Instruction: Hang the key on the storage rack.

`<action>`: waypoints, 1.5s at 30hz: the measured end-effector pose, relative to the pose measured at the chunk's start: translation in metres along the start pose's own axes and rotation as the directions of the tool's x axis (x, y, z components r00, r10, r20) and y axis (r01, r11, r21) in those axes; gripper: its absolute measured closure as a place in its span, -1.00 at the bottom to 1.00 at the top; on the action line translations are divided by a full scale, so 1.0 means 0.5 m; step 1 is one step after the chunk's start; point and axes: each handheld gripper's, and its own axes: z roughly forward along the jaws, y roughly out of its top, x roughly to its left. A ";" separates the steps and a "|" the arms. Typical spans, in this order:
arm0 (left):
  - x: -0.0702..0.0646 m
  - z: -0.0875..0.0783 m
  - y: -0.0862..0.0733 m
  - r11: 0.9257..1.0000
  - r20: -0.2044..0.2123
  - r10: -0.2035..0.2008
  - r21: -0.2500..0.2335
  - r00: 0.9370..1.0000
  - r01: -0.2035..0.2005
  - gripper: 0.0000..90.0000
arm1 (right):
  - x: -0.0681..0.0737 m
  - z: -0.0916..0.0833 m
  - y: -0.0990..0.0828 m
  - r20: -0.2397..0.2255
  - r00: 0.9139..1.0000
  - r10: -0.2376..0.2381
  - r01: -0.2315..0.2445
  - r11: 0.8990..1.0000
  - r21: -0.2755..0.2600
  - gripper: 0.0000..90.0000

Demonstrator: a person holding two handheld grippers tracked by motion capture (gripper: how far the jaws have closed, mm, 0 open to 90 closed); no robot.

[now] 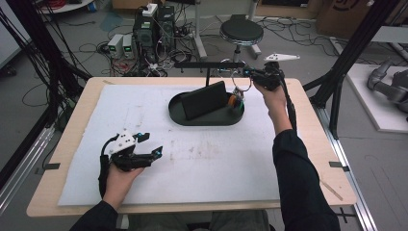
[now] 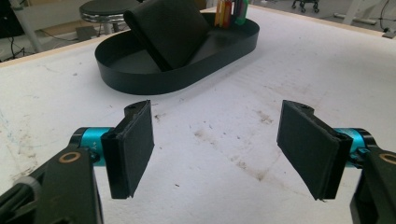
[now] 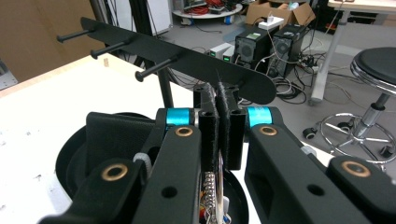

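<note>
While the right gripper (image 3: 218, 126), fingers pinched on a thin metal key ring (image 1: 242, 81) with coloured tags (image 1: 234, 99) dangling over the black oval tray (image 1: 183, 117), nears the far black peg rack (image 3: 187, 58), the ring could miss a peg (image 3: 154, 69) and drop. Left gripper (image 2: 224, 149) rests near-left on the table (image 1: 86, 139), fingers spread, empty. Counted: one tray, one black pouch (image 1: 204, 98), three pegs.

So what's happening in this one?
A person works two handheld grippers at a table. The right gripper is shut on a key ring with colourful tags, held up by the peg rack behind the black oval tray. The left gripper rests open on the white mat, holding nothing.
</note>
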 end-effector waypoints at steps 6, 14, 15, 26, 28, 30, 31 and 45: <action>0.000 -0.001 -0.001 1.000 -0.002 -0.002 -0.002 1.000 0.002 -0.40 | -0.006 0.003 -0.005 0.007 1.000 0.008 -0.008 1.000 0.007 0.95; 0.000 -0.002 0.000 1.000 -0.002 0.001 -0.002 1.000 -0.001 -0.40 | 0.010 0.012 -0.004 0.079 0.996 -0.040 0.037 0.998 0.048 0.90; 0.000 -0.002 0.000 1.000 -0.006 0.000 -0.004 1.000 0.000 -0.40 | 0.010 0.012 -0.004 0.079 0.996 -0.040 0.037 0.998 0.048 0.90; -0.001 0.001 0.002 1.000 0.002 -0.006 -0.006 1.000 0.006 -0.44 | 0.036 -0.059 0.021 0.161 0.985 -0.066 0.060 0.997 0.043 0.24; -0.001 0.000 0.004 1.000 0.000 -0.005 -0.009 1.000 0.005 -0.44 | 0.044 -0.086 0.026 0.153 0.986 -0.064 0.059 0.998 0.038 0.20; -0.001 0.000 0.006 1.000 -0.001 -0.010 -0.008 1.000 0.010 -0.44 | 0.054 -0.115 0.029 0.140 0.988 -0.064 0.062 0.998 0.019 0.14; -0.001 0.000 0.007 1.000 0.000 -0.007 -0.009 1.000 0.007 -0.44 | 0.054 -0.115 0.029 0.140 0.988 -0.064 0.062 0.998 0.019 0.14; 0.003 -0.009 0.014 1.000 -0.020 0.001 -0.022 1.000 -0.001 -0.44 | 0.131 -0.257 -0.072 0.077 0.995 -0.061 0.067 0.995 -0.079 -0.12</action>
